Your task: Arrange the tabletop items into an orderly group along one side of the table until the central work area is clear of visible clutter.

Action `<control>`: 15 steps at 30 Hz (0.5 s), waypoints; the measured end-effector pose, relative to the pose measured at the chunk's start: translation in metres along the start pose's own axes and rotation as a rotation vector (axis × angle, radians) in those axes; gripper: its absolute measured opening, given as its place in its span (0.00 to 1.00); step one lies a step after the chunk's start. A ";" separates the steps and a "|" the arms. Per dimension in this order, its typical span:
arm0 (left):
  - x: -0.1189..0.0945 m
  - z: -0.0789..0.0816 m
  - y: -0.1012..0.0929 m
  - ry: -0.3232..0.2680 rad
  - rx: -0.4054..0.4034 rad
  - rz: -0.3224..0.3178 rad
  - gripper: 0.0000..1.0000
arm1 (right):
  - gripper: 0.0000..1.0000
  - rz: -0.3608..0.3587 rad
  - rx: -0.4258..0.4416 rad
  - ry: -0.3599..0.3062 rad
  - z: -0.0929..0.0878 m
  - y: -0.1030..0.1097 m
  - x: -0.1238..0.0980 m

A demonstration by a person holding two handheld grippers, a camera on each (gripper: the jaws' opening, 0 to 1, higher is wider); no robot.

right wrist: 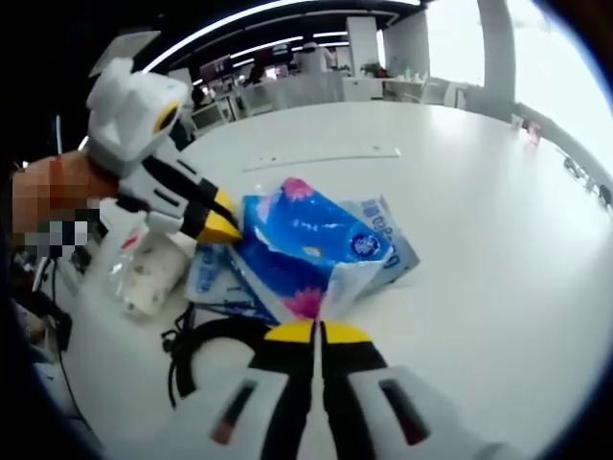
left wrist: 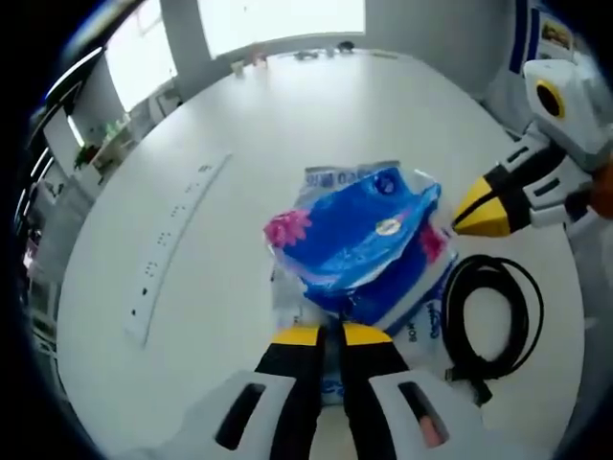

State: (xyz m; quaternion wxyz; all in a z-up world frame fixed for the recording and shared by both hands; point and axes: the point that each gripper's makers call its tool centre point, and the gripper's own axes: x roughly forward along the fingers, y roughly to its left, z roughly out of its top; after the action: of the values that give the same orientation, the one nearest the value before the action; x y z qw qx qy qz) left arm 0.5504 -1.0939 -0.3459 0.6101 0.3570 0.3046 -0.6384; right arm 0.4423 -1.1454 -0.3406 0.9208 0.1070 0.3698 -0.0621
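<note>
Here, on a round white desk (left wrist: 239,144), a blue tissue pack (left wrist: 369,240) with a pink flower print sits near the middle, resting on top of a second, paler pack (left wrist: 330,182) whose printed edge sticks out beyond it. In the left gripper view, the left gripper (left wrist: 330,333) has its yellow-tipped jaws close together at the near edge of the blue pack, pinching a fold of its wrapper between them. The right gripper (left wrist: 484,206) comes in from the right of that view with its jaws pressed together, the tip touching the far corner of the same pack. A coiled black cable (left wrist: 493,321) lies on the desk just beside the packs, below the right gripper. A long white power strip (left wrist: 172,249) lies flat and well apart from the packs, toward the left of that view.

In the right gripper view, the right gripper (right wrist: 314,331) has its jaws nearly shut on a clear flap of the blue pack's wrapper. The left gripper (right wrist: 215,225) reaches in from the left, its tip against the pack. A crumpled white bag (right wrist: 148,273) lies beside the packs, near the cable (right wrist: 206,350)
</note>
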 end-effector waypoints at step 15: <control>-0.012 0.011 -0.002 -0.024 -0.054 0.007 0.00 | 0.00 0.002 0.005 -0.038 0.010 -0.005 -0.011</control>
State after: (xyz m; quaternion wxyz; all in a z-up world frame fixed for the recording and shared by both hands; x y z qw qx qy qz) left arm 0.5472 -1.0961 -0.3299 0.6253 0.3338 0.3133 -0.6320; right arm 0.4405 -1.1520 -0.3266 0.9275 0.1087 0.3520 -0.0641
